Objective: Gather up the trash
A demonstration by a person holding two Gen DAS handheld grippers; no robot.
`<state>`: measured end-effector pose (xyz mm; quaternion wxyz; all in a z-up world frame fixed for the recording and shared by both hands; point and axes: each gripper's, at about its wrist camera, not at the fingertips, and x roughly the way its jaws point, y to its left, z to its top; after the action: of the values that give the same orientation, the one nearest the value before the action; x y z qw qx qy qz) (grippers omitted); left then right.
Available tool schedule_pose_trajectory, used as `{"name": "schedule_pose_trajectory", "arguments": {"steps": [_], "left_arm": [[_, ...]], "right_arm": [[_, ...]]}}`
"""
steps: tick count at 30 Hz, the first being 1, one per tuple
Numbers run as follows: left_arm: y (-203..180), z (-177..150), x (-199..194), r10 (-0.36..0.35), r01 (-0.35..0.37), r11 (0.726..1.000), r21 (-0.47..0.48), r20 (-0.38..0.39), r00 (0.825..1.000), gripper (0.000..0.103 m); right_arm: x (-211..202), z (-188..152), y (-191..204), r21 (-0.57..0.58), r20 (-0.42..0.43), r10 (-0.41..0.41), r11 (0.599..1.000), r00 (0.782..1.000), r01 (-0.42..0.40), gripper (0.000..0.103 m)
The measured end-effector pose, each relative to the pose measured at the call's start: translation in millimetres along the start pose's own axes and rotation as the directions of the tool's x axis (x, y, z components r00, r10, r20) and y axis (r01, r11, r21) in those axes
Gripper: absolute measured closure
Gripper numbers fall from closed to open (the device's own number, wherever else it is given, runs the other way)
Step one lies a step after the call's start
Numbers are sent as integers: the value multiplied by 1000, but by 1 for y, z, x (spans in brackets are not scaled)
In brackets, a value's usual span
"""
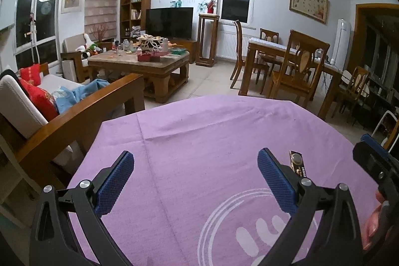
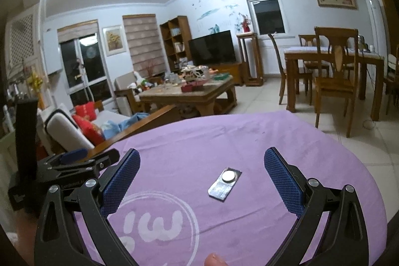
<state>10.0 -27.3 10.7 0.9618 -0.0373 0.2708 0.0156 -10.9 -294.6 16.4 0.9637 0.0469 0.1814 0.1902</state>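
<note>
Right wrist: battery card (image 2: 225,181) lies flat at 12 o'clock between right gripper's (image 2: 201,175) spread jaws — pads may skid over it; left gripper (image 1: 195,176) also gapes.

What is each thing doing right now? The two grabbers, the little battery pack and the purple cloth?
left gripper: open, empty, over the cloth.
right gripper: open, empty, battery pack lying between its fingers.
battery pack: flat on the cloth, untouched, coin cell in it.
purple cloth: spread out, lightly creased.
</note>
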Motion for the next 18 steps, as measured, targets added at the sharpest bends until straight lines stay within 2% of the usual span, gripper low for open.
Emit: {"name": "schedule_pose_trajectory", "arguments": {"steps": [18], "left_arm": [[5, -1, 0, 7, -7, 1000, -12, -14, 1000, 5]], "right_arm": [[-3, -1, -12, 21, -22, -24, 999, 999, 24, 5]]}}
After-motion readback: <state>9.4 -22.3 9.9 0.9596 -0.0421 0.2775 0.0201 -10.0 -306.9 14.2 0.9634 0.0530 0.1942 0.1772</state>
